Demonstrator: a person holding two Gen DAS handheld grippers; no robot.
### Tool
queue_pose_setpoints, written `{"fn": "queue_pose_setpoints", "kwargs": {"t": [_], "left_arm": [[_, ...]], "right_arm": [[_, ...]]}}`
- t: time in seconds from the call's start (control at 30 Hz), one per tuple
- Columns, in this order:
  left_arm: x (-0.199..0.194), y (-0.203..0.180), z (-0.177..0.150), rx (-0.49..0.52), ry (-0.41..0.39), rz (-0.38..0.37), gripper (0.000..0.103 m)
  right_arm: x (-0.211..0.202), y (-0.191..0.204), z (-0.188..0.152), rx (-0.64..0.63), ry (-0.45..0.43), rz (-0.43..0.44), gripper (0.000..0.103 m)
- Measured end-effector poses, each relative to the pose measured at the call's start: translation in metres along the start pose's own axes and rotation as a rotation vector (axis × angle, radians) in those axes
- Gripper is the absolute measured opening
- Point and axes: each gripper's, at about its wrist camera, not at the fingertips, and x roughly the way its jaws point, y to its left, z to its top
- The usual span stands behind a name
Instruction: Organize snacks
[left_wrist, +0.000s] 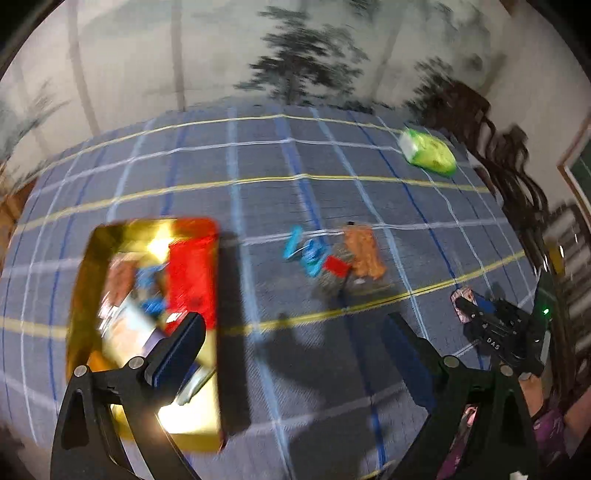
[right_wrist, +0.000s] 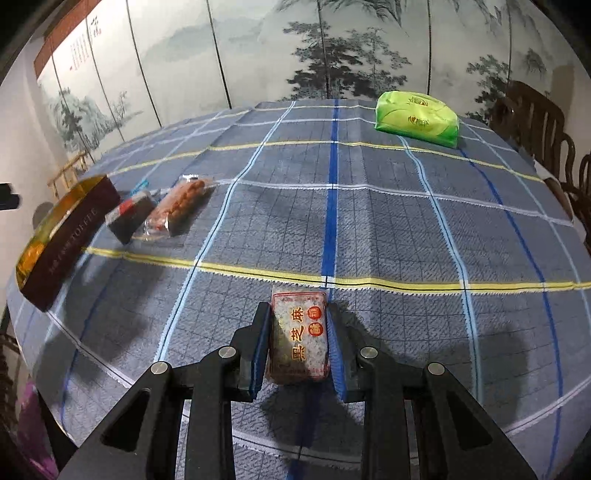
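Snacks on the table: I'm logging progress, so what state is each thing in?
Sesame snack pack: clamped in right gripper.
Left gripper: jaws open, empty.
Gold tin: open, snacks inside.
Peanut bar: lying loose on tablecloth.
Green tissue pack: lying flat, untouched.

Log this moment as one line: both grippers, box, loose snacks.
right gripper: shut on sesame snack pack | left gripper: open, empty | gold box: partly filled | loose snacks: on tablecloth

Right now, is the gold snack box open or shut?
Open: the gold snack box has no lid on, and wrapped snacks show inside it.
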Motion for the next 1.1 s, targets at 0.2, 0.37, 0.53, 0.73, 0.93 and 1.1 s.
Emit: {"fn": "queue_pose_setpoints", "kwargs": {"t": [0.2, 0.37, 0.53, 0.73, 0.93, 1.1], "left_arm": [[0.048, -0.033, 0.016, 0.263, 0.002, 0.015, 0.083], [0.081, -0.037, 0.016, 0.309, 0.055, 0.007, 0.073], [0.093, -0.039, 0.018, 0.305, 0.057, -0.03, 0.07], [0.126, -0.039, 0.02, 0.307, 0.157, -0.062, 0.024], [0.118, -0.034, 0.004, 0.212, 0.119, -0.057, 0.022], [0.071, -0.03, -0.024, 0.07, 0.053, -0.105, 0.022]], "right_arm": [[0.002, -0.006, -0.002, 0.031, -0.022, 0.045, 0.03], [0.002, -0.004, -0.003, 0.025, -0.029, 0.077, 0.03], [0.003, -0.004, -0.004, 0.023, -0.031, 0.096, 0.03], [0.002, -0.007, -0.005, 0.04, -0.033, 0.114, 0.03], [0.002, -0.006, -0.005, 0.045, -0.034, 0.114, 0.03], [0.003, -0.005, -0.005, 0.043, -0.032, 0.11, 0.03]]}}
